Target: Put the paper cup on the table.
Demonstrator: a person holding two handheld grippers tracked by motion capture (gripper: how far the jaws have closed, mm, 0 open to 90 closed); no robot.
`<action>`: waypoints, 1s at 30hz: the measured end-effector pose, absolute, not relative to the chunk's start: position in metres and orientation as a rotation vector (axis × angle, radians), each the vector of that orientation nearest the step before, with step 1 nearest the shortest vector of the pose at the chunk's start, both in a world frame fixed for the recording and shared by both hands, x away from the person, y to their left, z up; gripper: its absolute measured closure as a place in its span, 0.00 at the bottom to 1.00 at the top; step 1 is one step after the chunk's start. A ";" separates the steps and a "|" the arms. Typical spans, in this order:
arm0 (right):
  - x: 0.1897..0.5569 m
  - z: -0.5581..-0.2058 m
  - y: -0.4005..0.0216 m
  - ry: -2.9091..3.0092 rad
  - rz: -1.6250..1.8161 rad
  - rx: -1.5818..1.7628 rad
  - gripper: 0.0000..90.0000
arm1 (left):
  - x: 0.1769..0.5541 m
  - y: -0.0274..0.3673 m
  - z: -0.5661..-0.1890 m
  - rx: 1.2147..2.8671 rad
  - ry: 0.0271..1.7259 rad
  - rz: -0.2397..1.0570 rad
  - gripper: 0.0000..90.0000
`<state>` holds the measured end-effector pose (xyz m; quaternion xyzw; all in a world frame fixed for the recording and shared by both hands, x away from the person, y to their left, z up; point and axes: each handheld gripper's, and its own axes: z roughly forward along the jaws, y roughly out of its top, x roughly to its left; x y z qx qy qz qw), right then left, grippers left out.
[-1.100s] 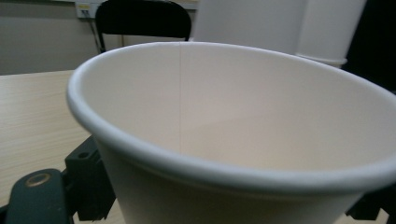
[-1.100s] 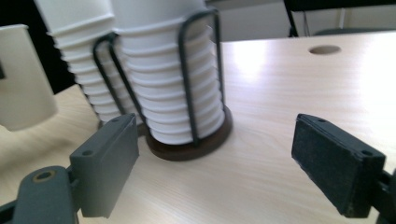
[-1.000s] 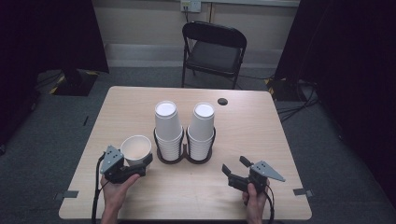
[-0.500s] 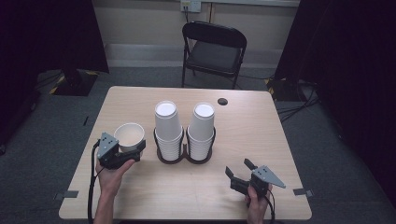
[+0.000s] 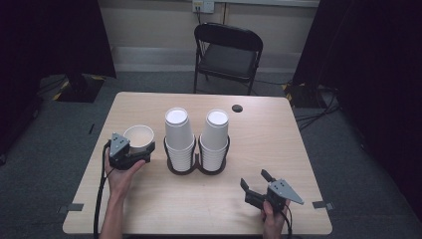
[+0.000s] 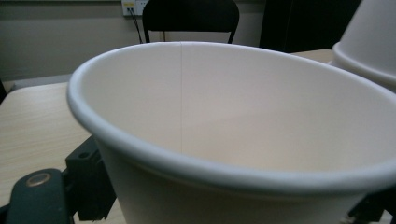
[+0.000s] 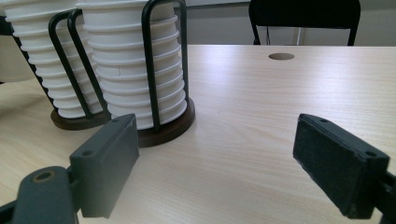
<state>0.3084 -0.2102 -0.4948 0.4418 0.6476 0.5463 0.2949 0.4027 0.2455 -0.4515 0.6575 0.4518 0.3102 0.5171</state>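
Note:
An upright white paper cup (image 5: 139, 136) sits between the jaws of my left gripper (image 5: 141, 145) at the table's left, just left of the cup stand. In the left gripper view the cup (image 6: 233, 116) is very close, and one black finger (image 6: 88, 182) lies against its wall. These jaws have just been opening a little, with the cup still between them. Two stacks of upside-down white cups (image 5: 177, 129) (image 5: 215, 132) stand in a black wire holder (image 5: 196, 167). My right gripper (image 5: 255, 179) is open near the front right edge, with nothing between its jaws (image 7: 215, 163).
The light wooden table (image 5: 278, 139) has a dark round hole (image 5: 237, 108) at the back right. A black folding chair (image 5: 226, 50) stands behind the table. In the right gripper view the stacked cups (image 7: 135, 70) stand ahead on the left.
My left gripper has carried the paper cup away from the near edge and slightly left. The right gripper has barely moved.

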 end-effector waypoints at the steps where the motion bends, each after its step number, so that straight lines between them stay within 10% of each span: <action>1: 0.309 -0.495 -0.210 1.729 1.450 1.175 0.15 | 0.403 0.246 -0.452 1.578 1.084 0.745 0.13; 30: 0.314 -0.494 -0.207 1.818 1.450 1.157 0.15 | 0.427 0.239 -0.489 1.716 1.155 0.707 0.16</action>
